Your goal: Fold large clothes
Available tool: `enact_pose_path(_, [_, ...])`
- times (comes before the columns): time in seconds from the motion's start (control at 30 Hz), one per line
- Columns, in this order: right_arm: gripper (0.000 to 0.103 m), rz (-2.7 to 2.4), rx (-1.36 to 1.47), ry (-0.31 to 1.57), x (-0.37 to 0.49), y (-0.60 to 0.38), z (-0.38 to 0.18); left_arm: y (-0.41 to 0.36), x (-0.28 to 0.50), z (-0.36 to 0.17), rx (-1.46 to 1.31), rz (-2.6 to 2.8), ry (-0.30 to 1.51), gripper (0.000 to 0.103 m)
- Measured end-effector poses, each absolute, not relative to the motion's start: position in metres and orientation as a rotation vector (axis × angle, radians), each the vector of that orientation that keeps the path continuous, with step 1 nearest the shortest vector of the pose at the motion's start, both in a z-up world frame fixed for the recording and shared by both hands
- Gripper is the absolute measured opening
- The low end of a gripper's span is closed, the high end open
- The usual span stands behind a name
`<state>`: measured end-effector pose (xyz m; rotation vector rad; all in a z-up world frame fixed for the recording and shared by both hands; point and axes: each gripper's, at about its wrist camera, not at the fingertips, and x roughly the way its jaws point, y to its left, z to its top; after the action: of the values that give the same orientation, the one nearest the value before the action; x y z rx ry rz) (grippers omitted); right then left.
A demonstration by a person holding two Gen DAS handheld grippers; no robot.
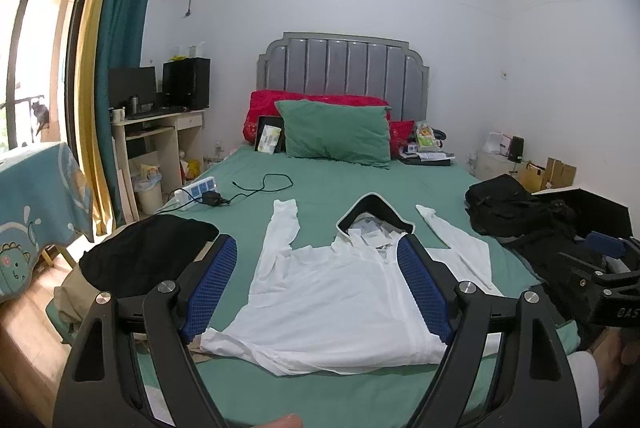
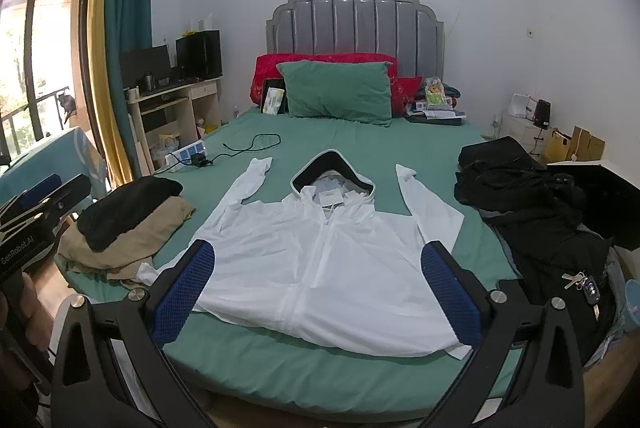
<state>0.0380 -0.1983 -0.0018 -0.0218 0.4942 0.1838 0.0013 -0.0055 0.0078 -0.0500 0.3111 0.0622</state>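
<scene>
Left wrist view: the left gripper point(image 1: 318, 282) is held above the near edge of the bed point(image 1: 340, 184) with its blue-padded fingers point(image 1: 212, 288) spread wide and nothing between them. A white hooded jacket point(image 1: 332, 304) lies flat, front up, on the green sheet, hood point(image 1: 374, 216) toward the headboard and both sleeves angled outward; its hem sits near the foot of the mattress. A folded black garment point(image 1: 148, 252) rests at the left edge, a heap of black clothing point(image 1: 516, 212) at the right. A green pillow point(image 1: 336, 132) lies at the head; a power strip point(image 1: 196, 190) with a black cable sits on the sheet at the left. Right wrist view: the right gripper point(image 2: 318, 276) likewise stands wide apart and empty above the jacket point(image 2: 320, 256), whose zip runs down the centre. The black garment point(image 2: 128, 212) tops a tan one point(image 2: 132, 244). Keys point(image 2: 584, 286) lie on the black heap point(image 2: 532, 204) at the right. The left gripper's body shows at the left margin.
</scene>
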Motion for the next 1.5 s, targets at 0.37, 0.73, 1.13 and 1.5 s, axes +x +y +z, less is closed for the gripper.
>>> enact_pose_path(0.37, [0.102, 0.182, -0.021, 0.492, 0.0370, -0.1987, 0.0001, -0.0057, -0.0008, 0.0107, -0.056, 0.069, 0.316, 0.085])
enact_pose_path(0.73, [0.102, 0.178, -0.019, 0.487, 0.0343, -0.2010, 0.0059, -0.0064, -0.0009, 0.0117, -0.056, 0.066, 0.317, 0.085])
enact_pose_path(1.13, [0.102, 0.175, -0.018, 0.484, 0.0328, -0.2025, 0.0067, -0.0099, -0.0030, 0.0142, -0.055, 0.047, 0.312, 0.085])
enact_pose_path(1.5, [0.102, 0.173, -0.019, 0.486, 0.0325, -0.2025, 0.0064, -0.0111, -0.0040, 0.0139, -0.054, 0.027, 0.305, 0.085])
